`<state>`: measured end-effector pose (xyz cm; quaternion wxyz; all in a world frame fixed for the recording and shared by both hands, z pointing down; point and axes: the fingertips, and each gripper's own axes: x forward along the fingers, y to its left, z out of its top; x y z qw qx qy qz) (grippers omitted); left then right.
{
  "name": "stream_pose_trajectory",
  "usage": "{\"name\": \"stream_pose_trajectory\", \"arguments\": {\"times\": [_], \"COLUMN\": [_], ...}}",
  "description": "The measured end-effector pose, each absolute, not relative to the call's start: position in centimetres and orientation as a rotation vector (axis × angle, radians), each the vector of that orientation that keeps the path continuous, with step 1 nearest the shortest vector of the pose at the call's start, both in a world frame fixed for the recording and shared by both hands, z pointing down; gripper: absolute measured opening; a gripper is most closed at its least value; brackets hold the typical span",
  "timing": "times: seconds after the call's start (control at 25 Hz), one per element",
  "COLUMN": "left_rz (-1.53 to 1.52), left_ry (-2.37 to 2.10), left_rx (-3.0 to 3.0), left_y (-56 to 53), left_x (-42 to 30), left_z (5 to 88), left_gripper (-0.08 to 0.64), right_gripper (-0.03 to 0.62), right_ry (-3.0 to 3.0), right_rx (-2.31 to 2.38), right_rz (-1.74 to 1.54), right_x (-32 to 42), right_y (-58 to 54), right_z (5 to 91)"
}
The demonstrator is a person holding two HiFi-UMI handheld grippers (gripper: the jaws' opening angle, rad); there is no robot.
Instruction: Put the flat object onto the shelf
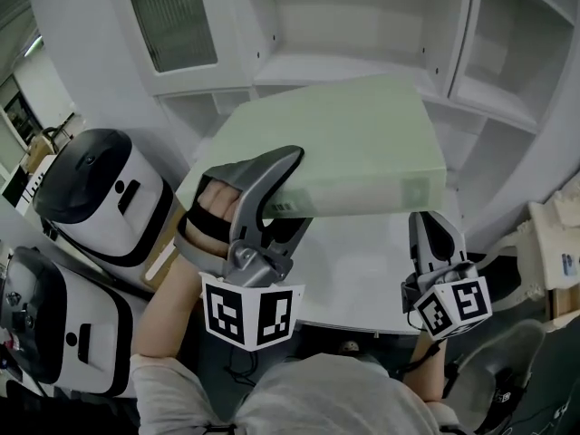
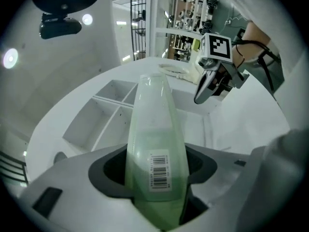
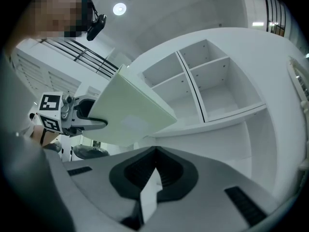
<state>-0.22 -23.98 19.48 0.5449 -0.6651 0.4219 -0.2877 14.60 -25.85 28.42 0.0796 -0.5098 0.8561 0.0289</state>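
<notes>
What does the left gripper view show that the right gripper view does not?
Only the left gripper view shows the barcode label on the thin edge of the green board, pinched in the left claw, and the right claw from outside. Only the right gripper view shows the board's broad face and the right claw's jaws shut, empty. Both show the board and the white shelf.

Right tongs (image 3: 154, 150) closed; left tongs (image 3: 91, 116) clamp green panel (image 3: 131, 111) before shelf (image 3: 215, 83).
</notes>
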Motion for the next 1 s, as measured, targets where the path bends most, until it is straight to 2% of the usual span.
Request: {"name": "stream_pose_trajectory", "arguments": {"times": [1.0], "left_rz": [-0.777], "left_ry": [0.852], "left_rx": [-1.356], "left_y": [-29.5], "left_x": [6.6], "left_z": [17.0], "left_gripper": [0.295], "right_gripper": [0.009], "right_ry": [2.498], "right_rx": [-1.603], "right_rz": [0.088], "right_x": [22.1], "right_y": [-27.4], "right_z": [28.8]}}
